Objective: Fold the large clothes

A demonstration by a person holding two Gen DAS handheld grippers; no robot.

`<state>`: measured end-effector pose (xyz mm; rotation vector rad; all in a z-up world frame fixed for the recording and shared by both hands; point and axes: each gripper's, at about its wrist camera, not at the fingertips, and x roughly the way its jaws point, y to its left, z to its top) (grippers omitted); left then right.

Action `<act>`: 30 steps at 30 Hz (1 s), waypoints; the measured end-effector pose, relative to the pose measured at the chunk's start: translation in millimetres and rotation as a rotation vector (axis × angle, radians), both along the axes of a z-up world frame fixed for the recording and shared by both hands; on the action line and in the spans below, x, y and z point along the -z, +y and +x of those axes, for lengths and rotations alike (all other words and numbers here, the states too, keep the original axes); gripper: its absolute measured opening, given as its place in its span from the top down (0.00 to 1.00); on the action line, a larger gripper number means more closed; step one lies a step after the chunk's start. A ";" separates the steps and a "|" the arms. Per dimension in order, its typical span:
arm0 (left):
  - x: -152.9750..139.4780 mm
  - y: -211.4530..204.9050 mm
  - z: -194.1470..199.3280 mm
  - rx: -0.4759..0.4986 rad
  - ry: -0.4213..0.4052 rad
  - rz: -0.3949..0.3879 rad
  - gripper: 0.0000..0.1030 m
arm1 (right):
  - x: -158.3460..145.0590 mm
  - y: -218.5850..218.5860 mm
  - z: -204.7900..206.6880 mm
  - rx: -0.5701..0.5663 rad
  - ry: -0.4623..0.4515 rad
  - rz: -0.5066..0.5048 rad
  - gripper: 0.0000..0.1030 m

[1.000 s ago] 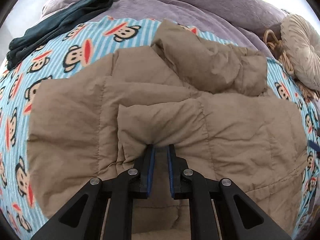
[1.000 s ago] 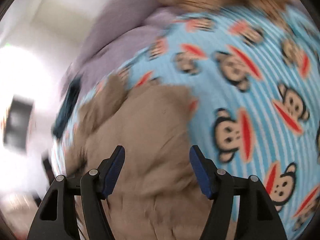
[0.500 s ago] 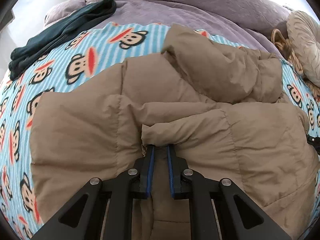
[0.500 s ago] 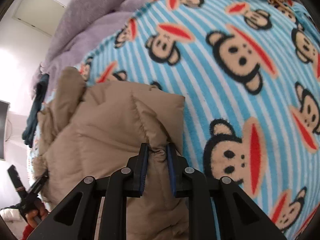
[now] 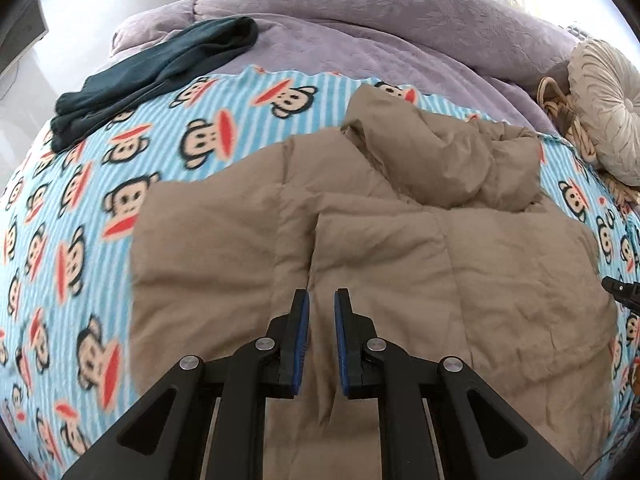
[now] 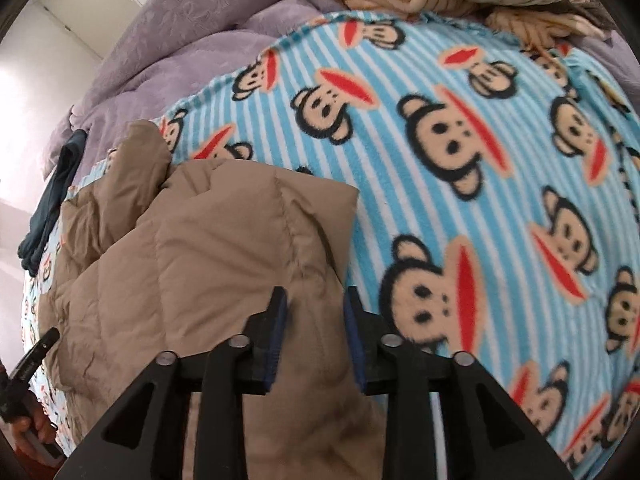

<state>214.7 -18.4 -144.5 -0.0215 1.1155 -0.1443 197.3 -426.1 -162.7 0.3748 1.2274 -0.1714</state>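
A tan quilted puffer jacket (image 5: 400, 248) lies folded on a blue striped monkey-print blanket (image 5: 120, 184); it also shows in the right wrist view (image 6: 208, 256). My left gripper (image 5: 321, 300) hovers over the jacket's near folded edge, jaws slightly apart and holding nothing. My right gripper (image 6: 316, 300) is open above the jacket's right edge, next to its far corner (image 6: 340, 200), with fabric lying loose beneath the jaws. The other gripper's tip shows at each view's edge.
A dark teal garment (image 5: 160, 72) lies at the blanket's far left. A purple quilt (image 5: 380, 28) covers the far side of the bed. A round beige cushion (image 5: 604, 104) and a woven item (image 5: 560, 108) sit at the far right.
Both grippers have let go of the jacket folds they pinched and opened. The folded flap now lies flat, and both grippers have drawn back a little.
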 end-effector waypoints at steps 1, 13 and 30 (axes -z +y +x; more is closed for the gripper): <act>-1.2 1.9 -4.1 -0.003 0.005 0.001 0.86 | -4.0 0.2 -5.4 0.001 -0.002 0.001 0.61; -13.2 -10.7 -69.7 -0.019 0.116 0.009 0.86 | -32.2 12.9 -77.5 0.009 0.045 0.081 0.51; -80.5 -26.6 -168.5 -0.088 0.061 -0.031 0.01 | -42.8 53.6 -140.6 -0.108 0.124 0.167 0.37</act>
